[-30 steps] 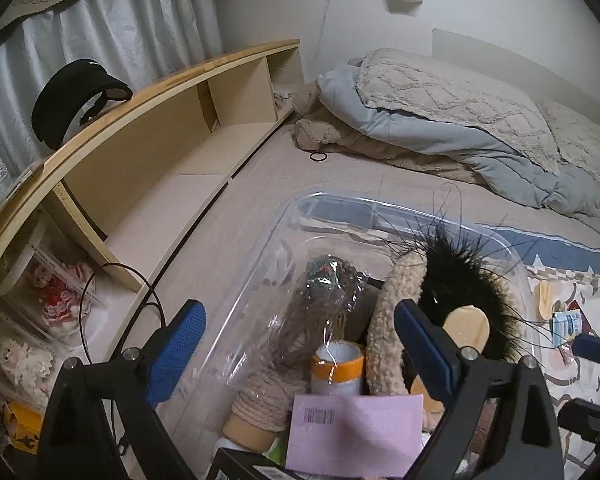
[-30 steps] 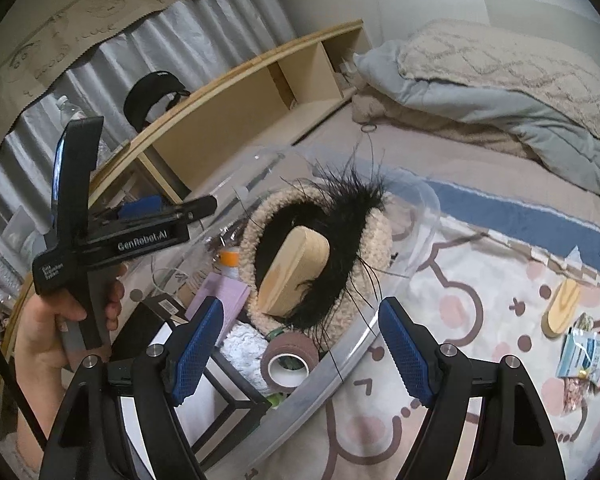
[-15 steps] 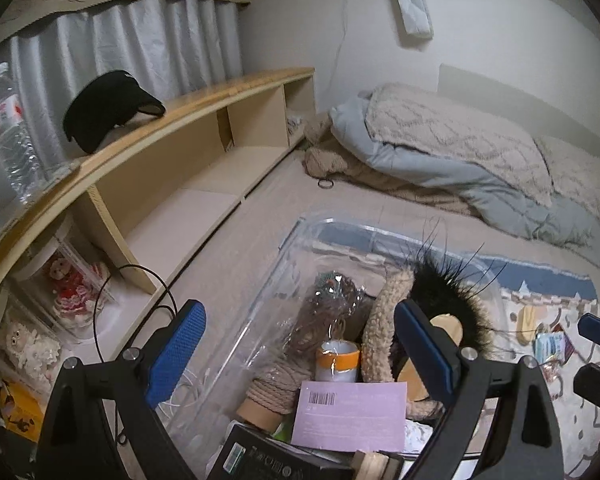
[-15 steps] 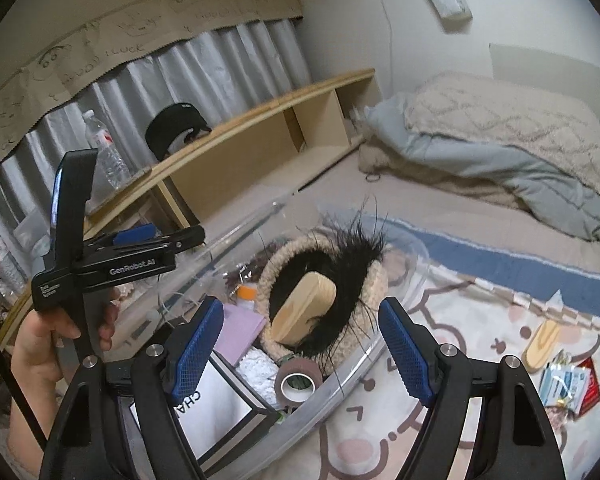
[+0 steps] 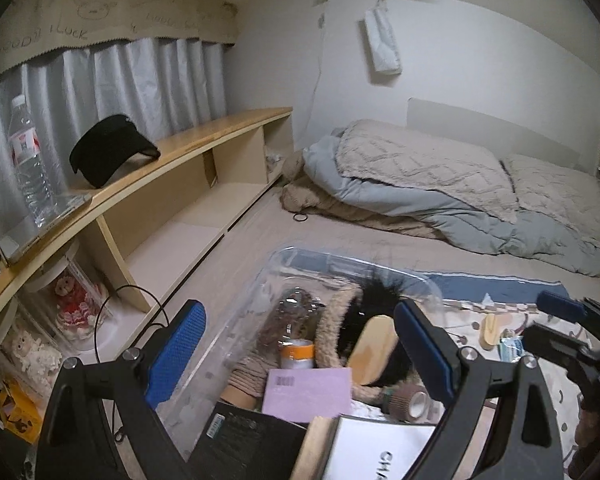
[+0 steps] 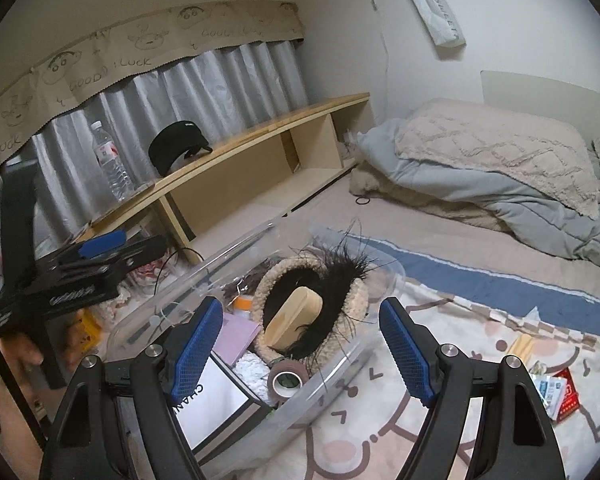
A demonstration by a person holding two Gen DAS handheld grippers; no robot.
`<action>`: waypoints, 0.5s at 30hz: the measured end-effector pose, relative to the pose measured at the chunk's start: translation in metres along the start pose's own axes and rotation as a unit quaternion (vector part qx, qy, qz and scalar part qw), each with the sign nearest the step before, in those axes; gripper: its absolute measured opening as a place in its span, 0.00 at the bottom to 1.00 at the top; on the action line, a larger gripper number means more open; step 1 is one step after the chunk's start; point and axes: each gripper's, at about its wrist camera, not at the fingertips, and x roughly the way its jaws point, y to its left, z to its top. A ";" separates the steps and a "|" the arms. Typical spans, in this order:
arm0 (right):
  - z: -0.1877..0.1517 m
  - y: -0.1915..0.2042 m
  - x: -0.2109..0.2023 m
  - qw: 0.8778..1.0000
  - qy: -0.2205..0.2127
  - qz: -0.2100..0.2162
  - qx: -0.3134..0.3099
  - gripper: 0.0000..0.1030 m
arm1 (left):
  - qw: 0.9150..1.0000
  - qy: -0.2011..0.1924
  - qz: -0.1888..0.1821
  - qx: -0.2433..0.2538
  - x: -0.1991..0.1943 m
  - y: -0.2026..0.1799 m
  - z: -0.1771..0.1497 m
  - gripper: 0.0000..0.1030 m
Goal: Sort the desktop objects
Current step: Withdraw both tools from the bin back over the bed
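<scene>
A clear plastic bin (image 5: 288, 254) (image 6: 340, 364) lies on the bed, filled with sorted things. Inside are a beige fuzzy hat with black feathers (image 6: 356, 292), a wooden brush (image 6: 296, 314), a brown tape roll (image 6: 286, 378), a purple card (image 5: 308, 394) and a white box (image 6: 208, 400). My left gripper (image 5: 300, 352) hovers open above the bin's near end, with nothing between its fingers. My right gripper (image 6: 302, 346) hangs open over the bin's right rim, also holding nothing. A small wooden piece (image 6: 520, 346) and snack packets (image 6: 552, 388) lie loose on the cartoon mat (image 6: 440, 332).
A long wooden shelf (image 5: 204, 140) runs along the left wall, with a water bottle (image 5: 30, 160) and a black cap (image 5: 108, 152) on top. Folded bedding (image 5: 440, 184) lies at the far side. A black hair tie (image 5: 300, 217) rests on the sheet.
Both grippers have risen and drawn back from the bin, which now sits lower and smaller in both views. Both stayed open and took hold of nothing.
</scene>
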 end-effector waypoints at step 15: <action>-0.006 -0.016 -0.027 0.999 -0.016 -0.039 -0.002 0.79 | 0.999 -0.022 -0.033 0.026 -0.034 -0.045 -0.023 1.00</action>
